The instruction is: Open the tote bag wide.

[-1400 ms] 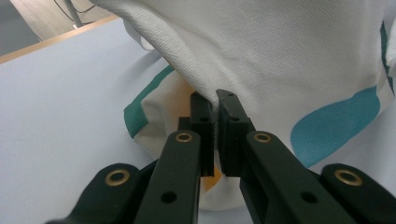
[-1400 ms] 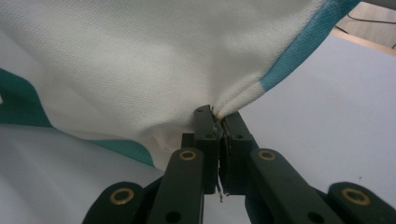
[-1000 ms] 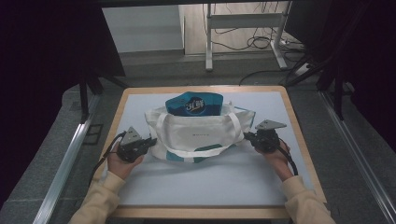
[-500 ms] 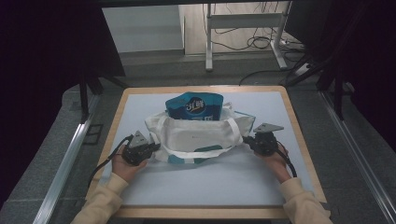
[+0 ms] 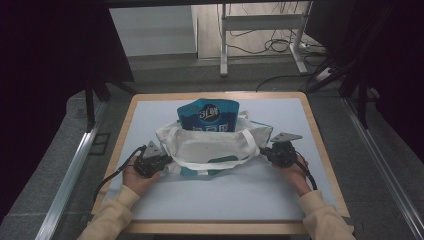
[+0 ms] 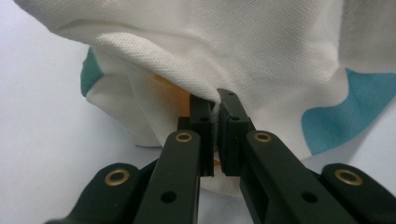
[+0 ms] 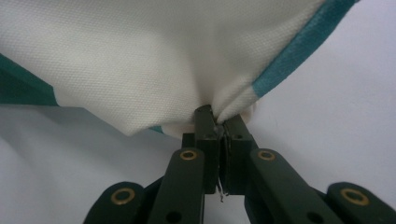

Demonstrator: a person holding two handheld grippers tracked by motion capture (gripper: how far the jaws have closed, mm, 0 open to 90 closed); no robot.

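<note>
Two tongs pinch the white cloth bag (image 5: 210,150) on the bench (image 5: 310,130): the left tongs (image 6: 214,105) are clamped on its left side, the right tongs (image 7: 215,122) on its right. Behind them, the blue snack pouch (image 5: 207,114) sits partly inside, top poking out. It still needs covering, I think. Nothing blocks the way.

Wood-edged table (image 5: 320,145) w/ pale mat (image 5: 225,195); white tote bag (image 5: 210,150) lies on it.
</note>
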